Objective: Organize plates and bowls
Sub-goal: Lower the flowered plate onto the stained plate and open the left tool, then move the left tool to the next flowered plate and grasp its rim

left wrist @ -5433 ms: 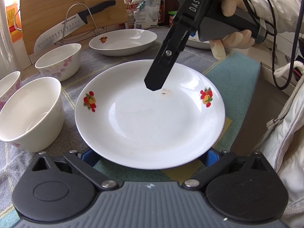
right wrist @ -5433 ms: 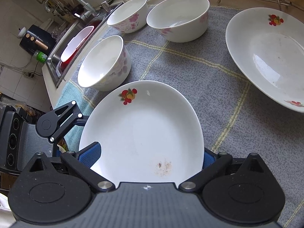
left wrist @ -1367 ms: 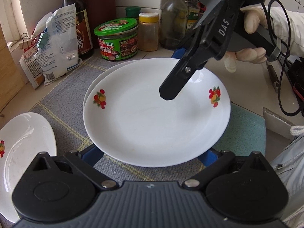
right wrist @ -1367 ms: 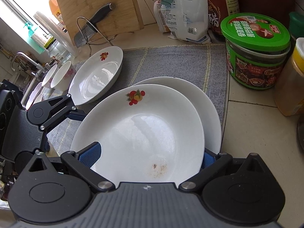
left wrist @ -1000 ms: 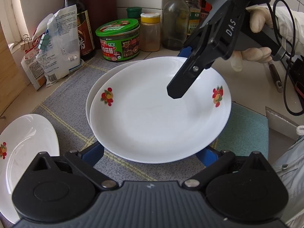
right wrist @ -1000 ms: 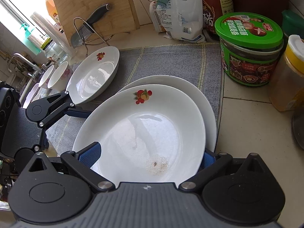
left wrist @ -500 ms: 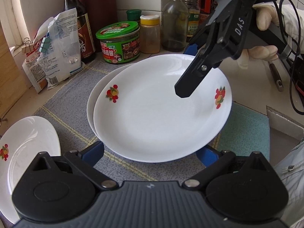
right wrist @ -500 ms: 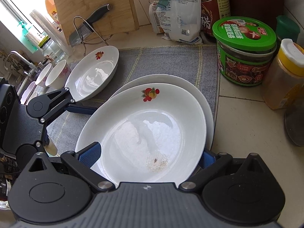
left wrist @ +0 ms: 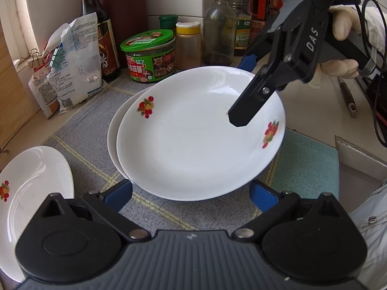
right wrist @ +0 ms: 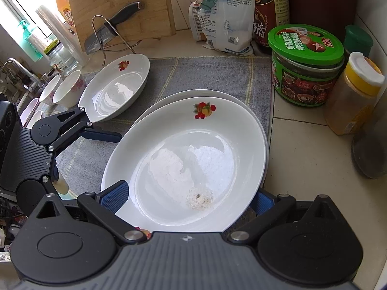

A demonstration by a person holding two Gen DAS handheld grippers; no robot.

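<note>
**Plates stacked between two open grippers**

Left wrist view: left gripper [left wrist: 191,191] has its blue pads spread wide at either side of the top plate [left wrist: 193,140], which sits on a second plate [left wrist: 113,135] on the grey mat [left wrist: 79,125]. The right gripper [left wrist: 244,89] straddles the far rim, held by a gloved hand [left wrist: 338,68].

Right wrist view: the right gripper's jaws stand open, flanking the near rim without a clear pinch. A third plate [right wrist: 113,89] and bowls [right wrist: 69,89] lie beyond, left.

place: home kitchen | showing: dark glass sauce bottles [left wrist: 92,19] lining tiled surface [right wrist: 307,159] | steel knife [right wrist: 108,33] leaning on bamboo board [right wrist: 116,2] | chrome tap [right wrist: 14,66]
</note>
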